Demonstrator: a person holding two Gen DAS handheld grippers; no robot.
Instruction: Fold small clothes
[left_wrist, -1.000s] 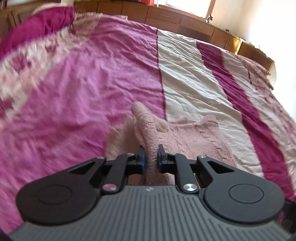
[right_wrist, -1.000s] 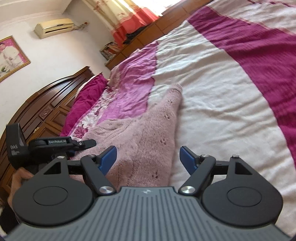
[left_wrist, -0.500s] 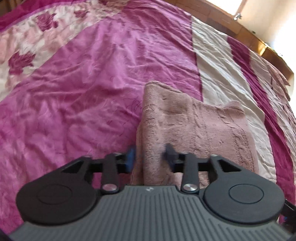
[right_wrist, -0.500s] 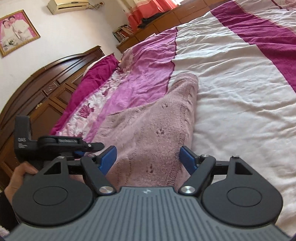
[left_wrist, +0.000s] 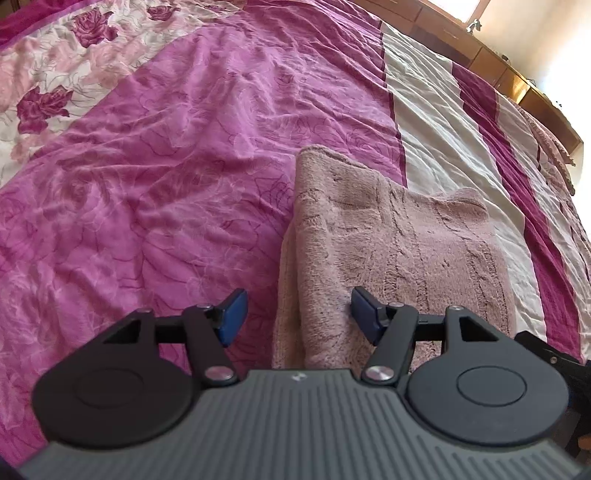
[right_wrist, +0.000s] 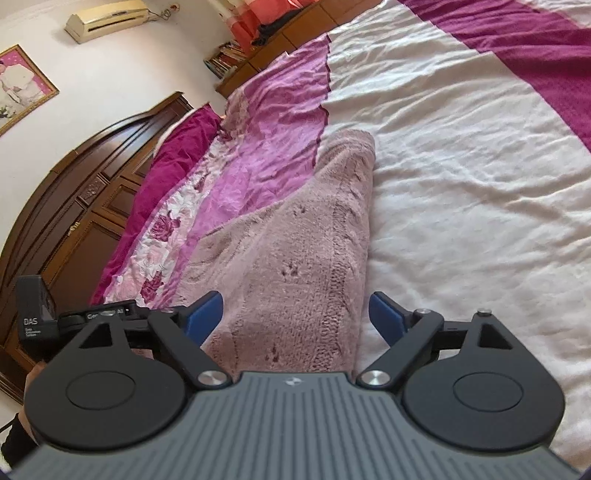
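Our left gripper (left_wrist: 295, 314) has just been opening and lets go of the pink knit garment (left_wrist: 388, 251), now lying folded on the bed (left_wrist: 184, 184), while our right gripper (right_wrist: 295, 314) spreads wider over it, holding nothing, so this fold looks done.

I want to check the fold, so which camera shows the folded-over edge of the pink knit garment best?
The left wrist view: the pink knit garment shows its doubled left edge and lower layer. The right wrist view shows it lengthwise, layers not distinguishable.
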